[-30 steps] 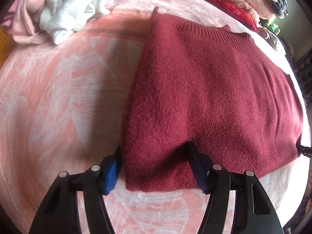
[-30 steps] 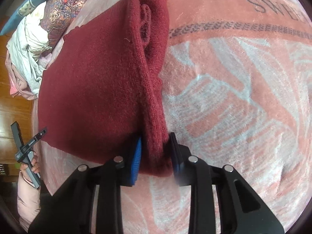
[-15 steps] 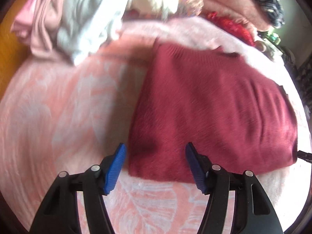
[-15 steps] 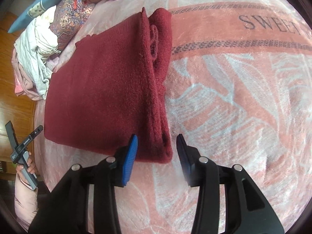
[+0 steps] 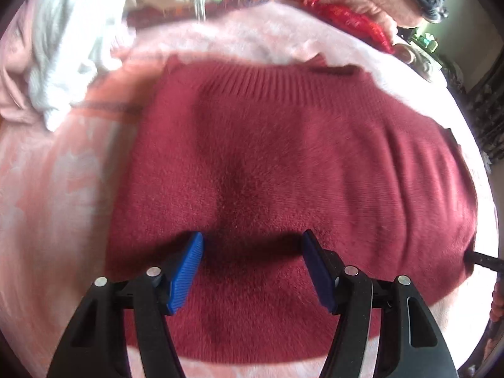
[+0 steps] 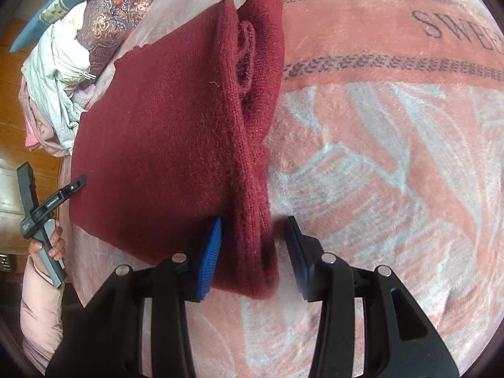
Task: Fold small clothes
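Note:
A dark red knitted sweater (image 5: 283,163) lies folded flat on a pink patterned blanket (image 5: 56,189). My left gripper (image 5: 252,252) is open and hovers over the sweater's near part, its blue pads on either side of a dip in the knit. In the right wrist view the sweater (image 6: 163,132) shows its stacked folded edge with a tucked sleeve. My right gripper (image 6: 255,239) is open, its jaws straddling the near corner of that folded edge without closing on it. The left gripper (image 6: 41,208) shows at the far left, held in a hand.
A heap of white, pink and patterned clothes (image 5: 63,47) lies at the blanket's far left, also in the right wrist view (image 6: 63,88). Red fabric (image 5: 346,15) lies at the back. The blanket (image 6: 393,173) stretches right. Wooden floor (image 6: 19,41) lies beyond.
My right gripper has let go of the folded edge and opened wider. My left gripper drew back, then moved forward over the sweater, still open.

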`<state>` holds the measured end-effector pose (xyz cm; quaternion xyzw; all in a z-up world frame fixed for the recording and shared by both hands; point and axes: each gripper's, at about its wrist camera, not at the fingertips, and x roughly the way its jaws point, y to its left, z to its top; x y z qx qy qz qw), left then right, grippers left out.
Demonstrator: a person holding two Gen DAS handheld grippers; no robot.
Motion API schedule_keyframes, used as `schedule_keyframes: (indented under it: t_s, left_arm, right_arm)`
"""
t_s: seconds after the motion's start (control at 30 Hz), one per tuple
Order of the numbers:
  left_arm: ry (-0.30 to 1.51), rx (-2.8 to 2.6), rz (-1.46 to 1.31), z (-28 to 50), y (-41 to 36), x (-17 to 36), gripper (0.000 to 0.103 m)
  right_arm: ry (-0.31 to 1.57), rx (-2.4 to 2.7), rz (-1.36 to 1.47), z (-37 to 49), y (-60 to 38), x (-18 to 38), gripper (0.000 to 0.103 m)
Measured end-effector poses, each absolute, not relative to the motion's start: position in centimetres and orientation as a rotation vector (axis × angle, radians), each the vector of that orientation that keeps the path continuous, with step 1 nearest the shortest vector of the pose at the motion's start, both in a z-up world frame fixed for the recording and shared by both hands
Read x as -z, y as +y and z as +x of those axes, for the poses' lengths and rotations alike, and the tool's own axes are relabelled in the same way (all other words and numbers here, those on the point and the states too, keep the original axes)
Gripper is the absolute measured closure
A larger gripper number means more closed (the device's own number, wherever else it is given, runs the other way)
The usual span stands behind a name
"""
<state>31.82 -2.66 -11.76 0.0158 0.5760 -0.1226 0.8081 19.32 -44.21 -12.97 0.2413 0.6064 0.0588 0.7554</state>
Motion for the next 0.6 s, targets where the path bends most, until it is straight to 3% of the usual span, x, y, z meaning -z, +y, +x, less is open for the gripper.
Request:
schedule_keyframes:
  t_s: [0.1, 0.13, 0.17, 0.2, 0.47, 0.6]
  left_arm:
    - [1.217, 0.272, 0.052, 31.8, -3.2, 12.6, 0.031]
    - [1.215, 0.266, 0.068, 31.8, -3.5, 12.7, 0.029]
    - [1.215, 0.257, 0.080, 31.7, -3.8, 12.7, 0.029]
    - [1.220, 0.248, 0.078, 31.8, -3.9, 12.6, 0.029]
    - [1.329, 0.203, 0.024, 33.1, -4.0, 12.4, 0.029]
    - [1.368, 0.171, 0.011, 34.2, -4.5, 12.9, 0.024]
  right_arm:
    - [1.313, -0.148, 0.497, 19.7, -43.9, 13.1, 0.067]
    - [1.311, -0.153, 0.491, 19.8, -43.8, 13.0, 0.072]
    - [1.313, -0.173, 0.506, 19.9, -43.7, 13.1, 0.089]
    - [1.316, -0.182, 0.536, 19.9, -43.8, 13.2, 0.092]
    - [1.378, -0.129, 0.617, 20.1, -44.6, 12.7, 0.094]
    - [1.429, -0.060, 0.586, 20.8, -43.9, 11.7, 0.094]
